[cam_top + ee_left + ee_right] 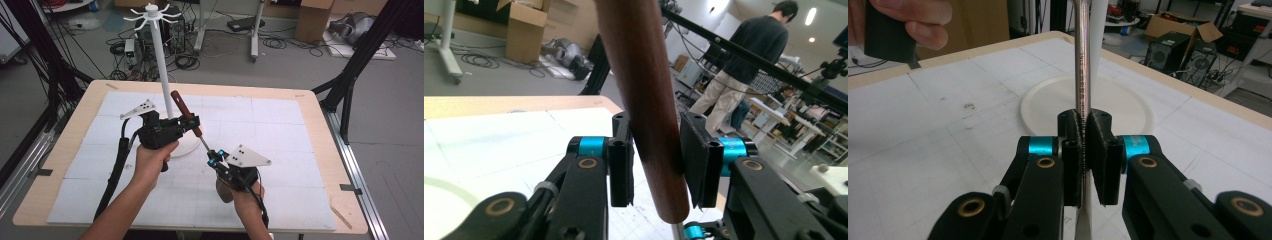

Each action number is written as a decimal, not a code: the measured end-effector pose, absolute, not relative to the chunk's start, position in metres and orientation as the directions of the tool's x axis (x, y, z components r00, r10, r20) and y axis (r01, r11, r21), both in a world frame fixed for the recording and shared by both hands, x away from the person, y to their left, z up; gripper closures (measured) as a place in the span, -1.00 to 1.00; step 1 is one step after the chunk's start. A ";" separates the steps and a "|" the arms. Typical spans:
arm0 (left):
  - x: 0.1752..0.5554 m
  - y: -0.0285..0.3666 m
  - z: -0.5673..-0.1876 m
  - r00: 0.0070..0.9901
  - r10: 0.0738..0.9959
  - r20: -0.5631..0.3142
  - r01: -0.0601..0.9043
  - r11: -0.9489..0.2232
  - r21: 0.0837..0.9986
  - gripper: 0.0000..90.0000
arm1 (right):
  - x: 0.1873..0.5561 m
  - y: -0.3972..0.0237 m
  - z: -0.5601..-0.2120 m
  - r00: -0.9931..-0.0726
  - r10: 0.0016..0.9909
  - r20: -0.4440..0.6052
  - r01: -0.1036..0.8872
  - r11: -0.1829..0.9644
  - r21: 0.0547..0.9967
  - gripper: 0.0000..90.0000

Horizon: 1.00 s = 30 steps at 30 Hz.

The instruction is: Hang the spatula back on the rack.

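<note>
Two grippers share one tilted tool above the table's middle: the left gripper is clamped on its wooden handle, pointing up toward the far edge, the right gripper is pinching its metal shaft.

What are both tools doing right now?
Left tool: closed on the utensil's wooden handle.
Right tool: closed on the utensil's metal shaft.

Brown wooden handle clamped between black jaws of left gripper, tilted, rounded end below pads. White-covered table seen behind. Cardboard box and standing person seen farther off.
</note>
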State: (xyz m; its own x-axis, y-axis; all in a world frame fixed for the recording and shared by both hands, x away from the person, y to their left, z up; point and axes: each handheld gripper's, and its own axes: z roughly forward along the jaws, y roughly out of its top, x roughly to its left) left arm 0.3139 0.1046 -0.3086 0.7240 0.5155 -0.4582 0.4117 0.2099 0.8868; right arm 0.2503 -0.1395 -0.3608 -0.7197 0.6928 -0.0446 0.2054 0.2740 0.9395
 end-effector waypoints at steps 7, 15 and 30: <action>0.307 0.106 -0.303 0.735 0.494 -0.464 0.396 0.243 0.886 0.60 | 0.251 -0.134 -0.360 -0.722 0.690 -0.041 0.198 0.263 0.944 0.88; 0.303 0.107 -0.292 0.759 0.480 -0.440 0.356 0.261 0.897 0.63 | 0.251 -0.128 -0.353 -0.730 0.682 -0.028 0.181 0.233 0.955 0.85; 0.314 0.127 -0.264 0.825 0.484 -0.290 0.244 0.158 0.957 0.63 | 0.250 -0.197 -0.351 -0.733 0.677 0.067 0.214 0.137 0.967 -0.21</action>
State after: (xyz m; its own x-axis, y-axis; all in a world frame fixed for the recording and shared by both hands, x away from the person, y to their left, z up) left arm 0.3142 0.1275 -0.2644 0.8254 0.4842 -0.2902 0.2437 0.1580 0.9569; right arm 0.2497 -0.1969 -0.3506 -0.7330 0.6770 0.0668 0.2143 0.1366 0.9672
